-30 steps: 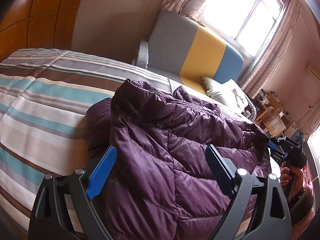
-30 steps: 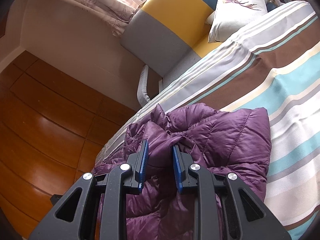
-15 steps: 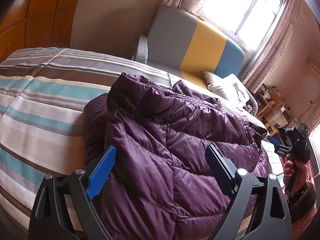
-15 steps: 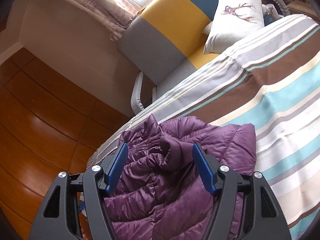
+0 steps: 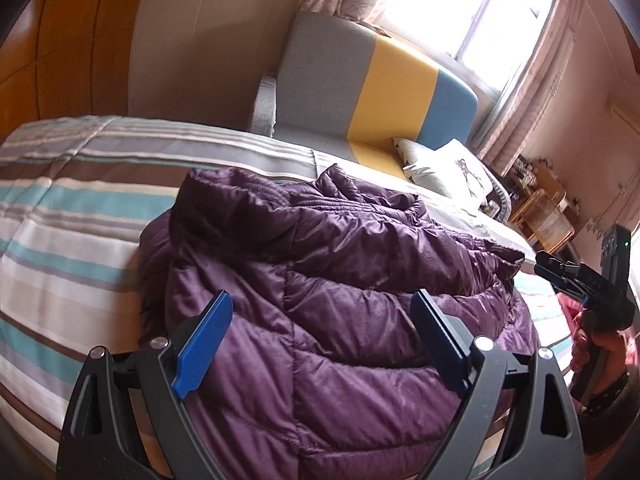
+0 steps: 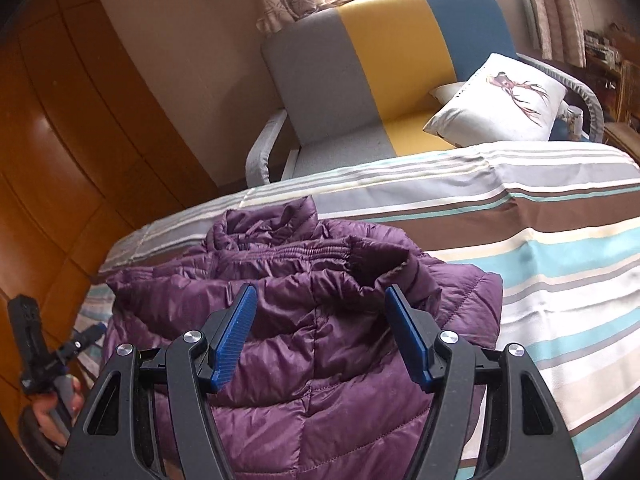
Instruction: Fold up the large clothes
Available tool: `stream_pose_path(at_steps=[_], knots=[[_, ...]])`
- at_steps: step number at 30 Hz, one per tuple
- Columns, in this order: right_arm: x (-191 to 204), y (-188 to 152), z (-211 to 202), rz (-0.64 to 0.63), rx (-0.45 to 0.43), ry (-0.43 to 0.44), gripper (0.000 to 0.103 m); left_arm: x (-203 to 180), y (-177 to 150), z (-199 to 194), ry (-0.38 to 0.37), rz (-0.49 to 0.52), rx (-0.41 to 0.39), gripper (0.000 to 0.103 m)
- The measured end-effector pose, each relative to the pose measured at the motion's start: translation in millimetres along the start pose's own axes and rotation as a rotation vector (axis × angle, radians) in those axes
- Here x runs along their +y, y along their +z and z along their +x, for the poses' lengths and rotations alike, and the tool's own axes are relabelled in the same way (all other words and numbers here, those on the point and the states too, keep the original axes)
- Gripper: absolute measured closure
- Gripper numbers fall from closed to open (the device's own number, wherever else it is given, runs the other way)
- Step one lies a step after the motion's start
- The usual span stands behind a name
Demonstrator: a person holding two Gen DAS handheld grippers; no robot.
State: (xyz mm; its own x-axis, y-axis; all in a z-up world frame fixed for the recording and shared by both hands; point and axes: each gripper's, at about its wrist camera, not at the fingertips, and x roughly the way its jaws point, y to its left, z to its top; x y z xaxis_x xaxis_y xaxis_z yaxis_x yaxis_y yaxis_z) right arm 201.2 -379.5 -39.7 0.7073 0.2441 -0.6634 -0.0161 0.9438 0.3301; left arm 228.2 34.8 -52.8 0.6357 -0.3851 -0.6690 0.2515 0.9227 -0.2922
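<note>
Released a second ago, the purple puffer jacket is no longer pinched by the right gripper, whose blue pads were clamped on a fold of it and now stand wide apart above the quilted fabric, holding nothing. That gripper has also swung round, so the armchair it saw at a slant now sits squarely ahead. The jacket lies bunched in a rough heap on the striped bedspread, its collar end pointing toward the far edge of the bed and its elastic hem band rumpled across the top. The left gripper has kept its place, its jaws spread with the jacket bulging between them; whether the pads touch the cloth cannot be told. Each tool shows in the other's view: the right one at the far right edge of the left view, the left one low at the left edge of the right view, each in a bare hand. Beyond the bed stands an armchair in grey, yellow and blue panels, with a white deer-print cushion on its seat, then curtains and a bright window. Orange-brown wooden panelling fills the left side.
</note>
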Motion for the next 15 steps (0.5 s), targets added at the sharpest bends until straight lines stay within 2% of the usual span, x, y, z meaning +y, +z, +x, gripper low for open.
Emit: stream_pose_path(at_steps=[4,7,9,11,13,14,15], knots=[[17,-13,20,-0.073,0.059,-0.047,0.038,-14,3,12,0.044,0.060,0.027,0.013],[22,-21,40,-0.085,0.115,-0.049,0.041,-20,4,26,0.066,0.095,0.058,0.015],[25,-27,51,-0.109,0.139,-0.086,0.046,-19,3,37,0.079,0.094,0.081,0.029],[28,-33,63,-0.136,0.164,-0.117,0.060,-16,2,51,0.092,0.081,0.116,0.037],[30,-37,70,-0.159,0.173,-0.139,0.082,-14,-1,59,0.102,0.072,0.130,0.058],[31,-39,71,-0.170,0.173,-0.149,0.089,-14,-2,62,0.112,0.075,0.135,0.076],[32,-38,69,-0.183,0.165,-0.156,0.096,-13,-2,60,0.108,0.064,0.132,0.089]])
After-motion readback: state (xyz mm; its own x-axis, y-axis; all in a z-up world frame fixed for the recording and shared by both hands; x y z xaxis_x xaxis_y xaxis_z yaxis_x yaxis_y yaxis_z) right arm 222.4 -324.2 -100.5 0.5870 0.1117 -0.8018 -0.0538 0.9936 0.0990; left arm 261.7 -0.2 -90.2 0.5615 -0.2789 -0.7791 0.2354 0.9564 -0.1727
